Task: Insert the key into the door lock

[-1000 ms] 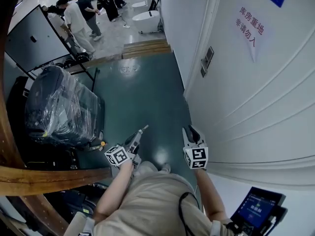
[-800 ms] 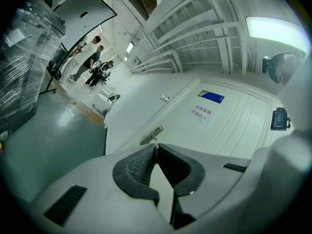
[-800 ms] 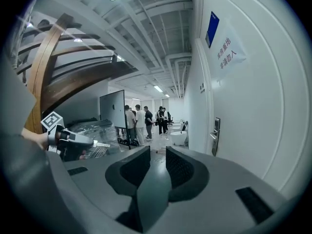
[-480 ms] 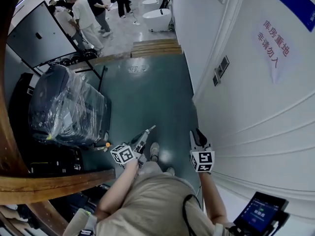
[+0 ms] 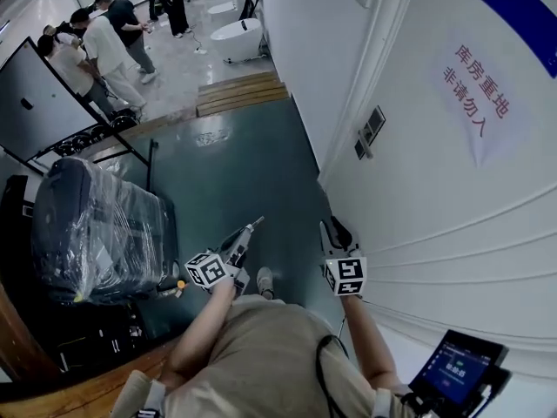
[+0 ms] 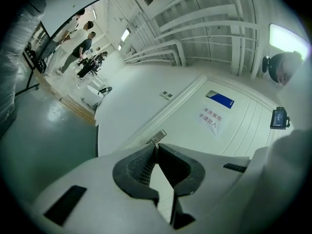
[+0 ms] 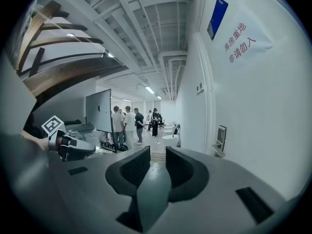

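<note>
The door lock (image 5: pixel 369 130), a grey plate with a lever handle, sits on the white door (image 5: pixel 435 198) beside its frame, ahead and to the right of both grippers. It also shows in the right gripper view (image 7: pixel 220 139). My left gripper (image 5: pixel 251 230) is shut (image 6: pixel 155 145), and a thin grey key (image 6: pixel 157 136) sticks out past its tips. My right gripper (image 5: pixel 332 227) is held beside it, nearer the door. Its jaws (image 7: pixel 152 162) stand open with nothing between them. Both are well short of the lock.
A paper sign (image 5: pixel 477 90) with red characters hangs on the door. A plastic-wrapped bulky case (image 5: pixel 91 225) stands left on the green floor. Beyond are a board on a stand (image 5: pixel 52 103), wooden pallets (image 5: pixel 235 92), several people (image 5: pixel 96 50), and a tablet (image 5: pixel 452 364) at lower right.
The person has walked forward along the corridor with both grippers held out in front. The wrapped case has slid left in view. The jaws look unchanged.
</note>
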`<action>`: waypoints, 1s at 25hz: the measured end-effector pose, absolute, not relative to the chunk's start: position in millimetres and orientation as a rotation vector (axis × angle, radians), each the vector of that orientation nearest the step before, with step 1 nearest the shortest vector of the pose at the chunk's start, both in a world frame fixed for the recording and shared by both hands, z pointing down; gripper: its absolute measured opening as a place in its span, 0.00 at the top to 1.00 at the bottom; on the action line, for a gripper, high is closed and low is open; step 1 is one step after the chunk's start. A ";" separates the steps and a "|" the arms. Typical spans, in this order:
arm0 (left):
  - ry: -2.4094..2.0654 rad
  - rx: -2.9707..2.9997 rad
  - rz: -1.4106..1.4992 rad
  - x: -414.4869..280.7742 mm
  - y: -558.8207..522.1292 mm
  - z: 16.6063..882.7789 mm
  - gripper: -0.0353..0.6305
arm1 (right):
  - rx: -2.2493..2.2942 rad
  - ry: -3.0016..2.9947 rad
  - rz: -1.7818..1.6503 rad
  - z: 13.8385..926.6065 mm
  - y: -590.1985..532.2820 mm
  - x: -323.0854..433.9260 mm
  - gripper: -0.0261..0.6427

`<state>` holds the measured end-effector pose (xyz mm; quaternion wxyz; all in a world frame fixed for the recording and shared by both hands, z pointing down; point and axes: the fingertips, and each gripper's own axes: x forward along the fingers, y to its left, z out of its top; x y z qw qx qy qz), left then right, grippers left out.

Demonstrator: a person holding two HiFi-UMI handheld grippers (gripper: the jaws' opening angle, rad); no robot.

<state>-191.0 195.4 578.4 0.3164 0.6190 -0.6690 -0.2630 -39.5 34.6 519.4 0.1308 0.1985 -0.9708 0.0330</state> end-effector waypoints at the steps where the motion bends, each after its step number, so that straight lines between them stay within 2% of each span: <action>1: -1.748 1.645 -0.692 -197.7 188.4 577.6 0.90 | 0.592 -2.816 0.095 519.2 30.0 -45.7 0.81; 11: -1.609 1.751 -0.693 -249.4 138.0 581.0 0.90 | 0.726 -2.785 0.061 518.9 5.5 -97.4 0.81; 25: -1.435 1.836 -0.656 -260.4 85.1 580.5 0.90 | 0.927 -2.725 0.032 508.1 -25.8 -96.3 0.81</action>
